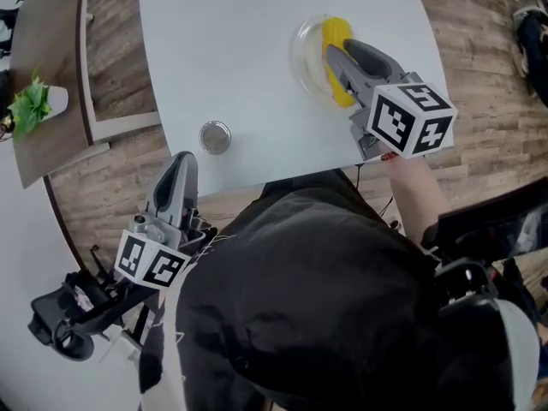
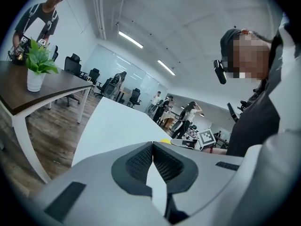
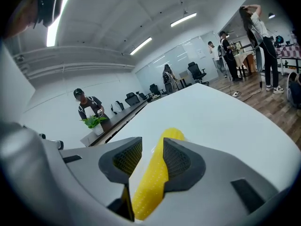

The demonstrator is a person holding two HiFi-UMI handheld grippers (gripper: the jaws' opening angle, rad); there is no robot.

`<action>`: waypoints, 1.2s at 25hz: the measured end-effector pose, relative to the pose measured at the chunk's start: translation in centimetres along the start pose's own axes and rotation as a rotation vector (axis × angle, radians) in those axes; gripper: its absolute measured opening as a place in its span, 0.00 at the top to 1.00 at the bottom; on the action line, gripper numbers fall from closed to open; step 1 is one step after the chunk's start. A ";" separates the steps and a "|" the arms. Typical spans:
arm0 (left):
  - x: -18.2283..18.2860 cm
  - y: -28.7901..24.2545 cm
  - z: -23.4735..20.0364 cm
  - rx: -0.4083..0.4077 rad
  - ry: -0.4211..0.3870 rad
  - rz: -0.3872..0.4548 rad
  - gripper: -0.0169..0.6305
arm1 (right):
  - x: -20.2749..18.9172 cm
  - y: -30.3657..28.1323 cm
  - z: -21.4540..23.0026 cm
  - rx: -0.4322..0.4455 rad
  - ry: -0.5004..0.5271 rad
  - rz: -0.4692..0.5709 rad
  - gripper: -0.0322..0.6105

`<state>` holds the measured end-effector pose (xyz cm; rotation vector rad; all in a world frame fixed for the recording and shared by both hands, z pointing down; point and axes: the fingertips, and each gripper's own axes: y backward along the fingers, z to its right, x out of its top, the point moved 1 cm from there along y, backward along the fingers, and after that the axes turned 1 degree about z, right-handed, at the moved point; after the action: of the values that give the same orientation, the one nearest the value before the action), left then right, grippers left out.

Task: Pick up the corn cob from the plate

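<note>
A yellow corn cob point(image 1: 336, 31) lies in a clear glass plate point(image 1: 302, 54) at the near right of the white table point(image 1: 223, 41). My right gripper point(image 1: 339, 48) reaches over the plate with a finger on each side of the cob. In the right gripper view the cob point(image 3: 153, 182) runs between the jaws of that gripper point(image 3: 151, 148). It rests against the right pad, with a gap at the left pad, so the jaws are open. My left gripper point(image 1: 181, 164) hangs off the table's near edge, and its left gripper view shows it point(image 2: 152, 146) shut and empty.
A small round metal tin point(image 1: 215, 137) sits near the table's front edge, left of the plate. A potted green plant point(image 1: 32, 103) stands on a brown desk point(image 1: 47, 41) at the far left. Wooden floor surrounds the table.
</note>
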<state>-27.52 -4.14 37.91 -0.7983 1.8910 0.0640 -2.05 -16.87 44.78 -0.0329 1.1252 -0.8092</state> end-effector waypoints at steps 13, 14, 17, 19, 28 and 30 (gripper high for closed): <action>0.0 0.7 -0.9 0.070 0.058 0.051 0.95 | 0.9 -0.9 0.8 -0.071 0.032 -0.027 0.65; -0.1 0.7 -1.0 0.073 0.061 0.052 0.95 | 0.9 -1.0 0.9 -0.074 0.027 -0.025 0.63; -0.1 0.5 -1.1 0.078 0.067 0.051 0.95 | 0.8 -1.2 1.3 -0.088 0.027 -0.033 0.58; -0.1 0.4 -1.1 0.079 0.069 0.051 0.95 | 0.7 -1.3 1.4 -0.099 0.051 -0.044 0.58; 0.4 0.3 -1.7 0.089 0.055 0.061 0.95 | -0.2 -1.5 2.5 -0.141 0.027 -0.081 0.53; 0.4 0.4 -1.8 0.094 0.055 0.064 0.95 | -0.5 -1.7 2.6 -0.141 0.018 -0.094 0.53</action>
<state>-29.29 -4.71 38.26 -0.6818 1.9569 -0.0079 -0.97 -18.71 47.08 -0.1978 1.2029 -0.8131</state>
